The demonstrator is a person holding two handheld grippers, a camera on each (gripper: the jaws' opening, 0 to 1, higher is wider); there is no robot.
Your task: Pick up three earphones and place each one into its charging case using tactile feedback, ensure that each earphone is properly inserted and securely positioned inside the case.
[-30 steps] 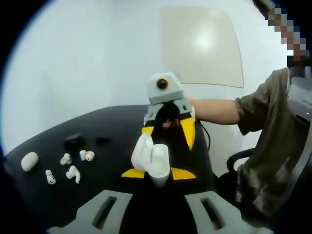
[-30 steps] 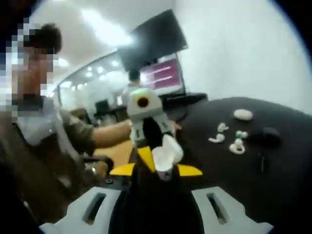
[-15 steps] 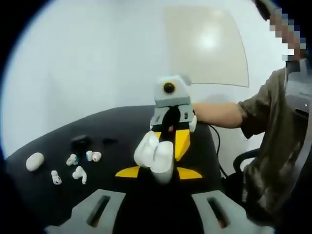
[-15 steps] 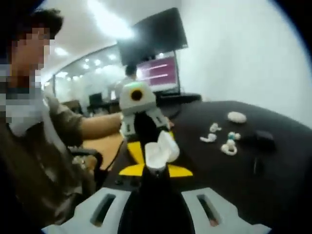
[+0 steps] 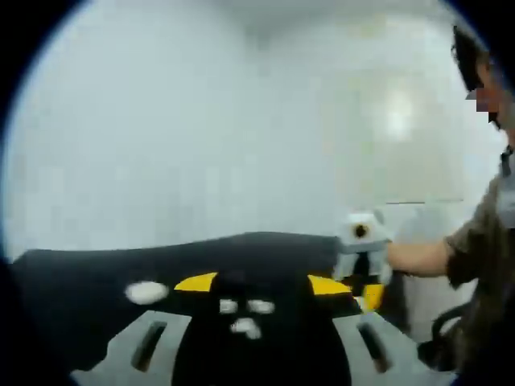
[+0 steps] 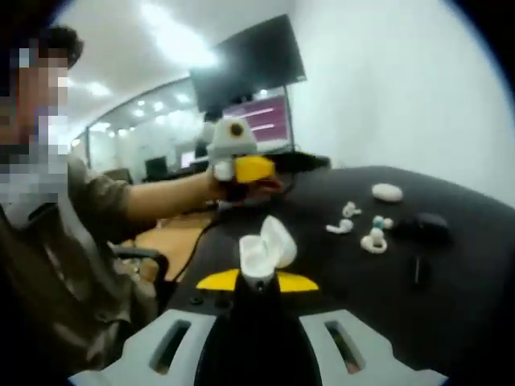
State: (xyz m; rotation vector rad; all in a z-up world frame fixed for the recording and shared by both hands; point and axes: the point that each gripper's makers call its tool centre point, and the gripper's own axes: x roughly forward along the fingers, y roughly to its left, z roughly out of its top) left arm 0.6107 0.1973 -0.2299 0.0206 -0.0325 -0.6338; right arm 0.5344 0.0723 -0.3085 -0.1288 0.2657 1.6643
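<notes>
Black table (image 6: 451,305), left gripper (image 6: 241,173) now off the case (image 6: 265,249).

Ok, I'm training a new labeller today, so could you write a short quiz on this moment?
1. True or false: the right tongs grip an open white charging case.
2. The loose earphones lie: A) on the black table; B) inside the case; C) on the floor.
3. Fill in: the left tongs are ____, with nothing between them.

Key: 1 true; 2 A; 3 open.
</notes>
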